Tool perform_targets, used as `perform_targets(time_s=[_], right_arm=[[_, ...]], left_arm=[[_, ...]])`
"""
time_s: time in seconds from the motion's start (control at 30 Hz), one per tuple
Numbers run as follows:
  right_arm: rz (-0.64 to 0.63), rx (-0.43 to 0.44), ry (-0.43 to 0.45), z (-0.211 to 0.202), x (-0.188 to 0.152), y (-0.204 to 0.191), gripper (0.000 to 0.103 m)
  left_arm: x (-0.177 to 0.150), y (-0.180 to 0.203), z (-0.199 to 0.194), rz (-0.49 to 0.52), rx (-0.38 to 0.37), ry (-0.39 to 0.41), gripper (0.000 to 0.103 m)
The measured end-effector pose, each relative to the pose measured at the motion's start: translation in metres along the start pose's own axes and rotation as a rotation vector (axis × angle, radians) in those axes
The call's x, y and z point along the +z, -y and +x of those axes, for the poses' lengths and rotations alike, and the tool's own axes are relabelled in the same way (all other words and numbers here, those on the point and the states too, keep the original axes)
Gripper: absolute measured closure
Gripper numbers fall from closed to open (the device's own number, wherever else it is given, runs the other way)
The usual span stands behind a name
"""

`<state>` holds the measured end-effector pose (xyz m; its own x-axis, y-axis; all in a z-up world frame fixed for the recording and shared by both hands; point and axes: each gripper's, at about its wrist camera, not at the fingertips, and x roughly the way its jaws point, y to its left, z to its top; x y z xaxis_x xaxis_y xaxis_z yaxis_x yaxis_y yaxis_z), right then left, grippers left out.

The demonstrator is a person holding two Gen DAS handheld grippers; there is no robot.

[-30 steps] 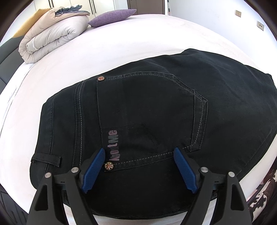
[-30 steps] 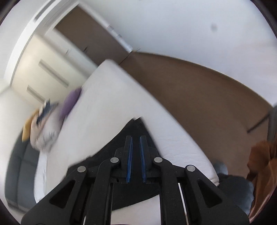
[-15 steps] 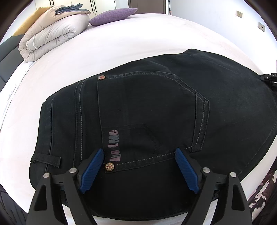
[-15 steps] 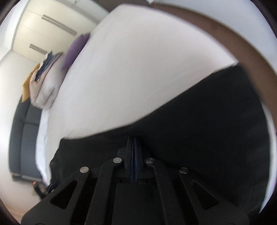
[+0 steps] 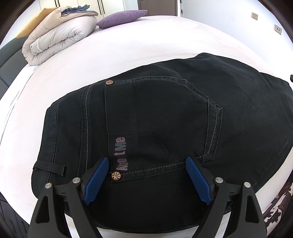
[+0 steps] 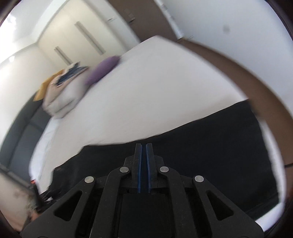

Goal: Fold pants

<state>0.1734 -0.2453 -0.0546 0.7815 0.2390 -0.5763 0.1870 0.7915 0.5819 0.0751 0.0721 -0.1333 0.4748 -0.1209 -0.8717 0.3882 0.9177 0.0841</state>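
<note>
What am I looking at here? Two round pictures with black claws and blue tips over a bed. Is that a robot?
No robot: a person holds a two-finger gripper in each hand, and each carries a wide-angle camera looking along its fingers. One picture is from the left gripper, its blue pads spread wide above the black pants, near a back pocket; it grips nothing. The other, blurred, is from the right gripper, its pads nearly together with nothing visibly between them, over the same pants. The pants lie on a white bed, with a rolled duvet and a purple cushion at the far end.
</note>
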Motion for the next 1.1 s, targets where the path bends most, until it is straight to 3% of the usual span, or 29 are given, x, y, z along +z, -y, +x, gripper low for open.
perform_targets(time_s=[0.03,0.07,0.1,0.17,0.2,0.23,0.27,0.37,0.43,0.47,0.53,0.57,0.6,0.67,0.73,0.8,0.93,1.0,1.1], right_arm=[[0.004,0.074,-0.075,0.017,-0.010,-0.008,0.099],[0.010,0.077,-0.108,0.026,-0.019,-0.010,0.099],[0.016,0.059,-0.134,0.034,-0.026,-0.007,0.099],[0.089,-0.060,-0.175,0.045,-0.041,0.023,0.100],[0.152,-0.063,-0.168,0.045,-0.046,0.044,0.103],[0.219,0.001,-0.144,0.039,-0.049,0.066,0.103],[0.243,-0.016,-0.118,0.028,-0.048,0.082,0.103],[0.172,-0.227,0.007,-0.013,-0.041,0.093,0.103],[0.164,-0.299,0.027,-0.032,-0.038,0.093,0.103],[0.152,-0.304,0.034,-0.044,-0.033,0.096,0.094],[0.121,-0.166,0.034,-0.052,-0.037,0.075,0.088],[0.113,-0.076,0.020,-0.051,-0.041,0.062,0.068],[0.112,0.015,0.001,-0.046,-0.047,0.047,0.032],[0.112,0.196,-0.034,-0.030,-0.060,0.018,0.010],[0.145,0.385,-0.129,-0.001,-0.077,-0.012,0.010],[0.218,0.500,-0.253,0.031,-0.103,-0.034,0.016],[0.351,0.546,-0.401,0.077,-0.139,-0.038,0.030],[0.408,0.543,-0.422,0.082,-0.153,-0.033,0.035],[0.460,0.534,-0.417,0.093,-0.161,-0.029,0.036]], left_arm=[[-0.001,0.001,0.000,-0.003,0.002,0.004,0.014],[-0.001,0.002,0.001,-0.005,0.000,0.006,0.014],[-0.002,0.003,0.001,-0.008,-0.003,0.008,0.014],[-0.004,0.003,0.001,-0.006,-0.006,0.011,0.014],[-0.005,0.002,0.002,-0.002,-0.008,0.011,0.014],[-0.007,0.002,0.001,0.001,-0.011,0.011,0.014],[-0.008,0.003,0.000,0.005,-0.013,0.010,0.014],[-0.014,0.002,-0.004,0.021,-0.013,0.011,0.014],[-0.018,0.003,-0.007,0.020,-0.011,0.016,0.014],[-0.021,0.003,-0.008,0.017,-0.010,0.019,0.014],[-0.025,0.004,-0.011,0.010,-0.003,0.025,0.014],[-0.026,0.005,-0.012,0.010,0.002,0.028,0.014],[-0.028,0.006,-0.012,0.010,0.006,0.030,0.014],[-0.030,0.007,-0.013,0.008,0.009,0.030,0.014],[-0.031,0.007,-0.013,0.010,0.006,0.029,0.014],[-0.033,0.007,-0.014,0.012,0.001,0.029,0.014],[-0.034,0.003,-0.016,0.001,-0.009,0.032,0.014],[-0.033,0.000,-0.016,0.000,-0.013,0.033,0.014],[-0.033,-0.002,-0.015,0.000,-0.017,0.034,0.014]])
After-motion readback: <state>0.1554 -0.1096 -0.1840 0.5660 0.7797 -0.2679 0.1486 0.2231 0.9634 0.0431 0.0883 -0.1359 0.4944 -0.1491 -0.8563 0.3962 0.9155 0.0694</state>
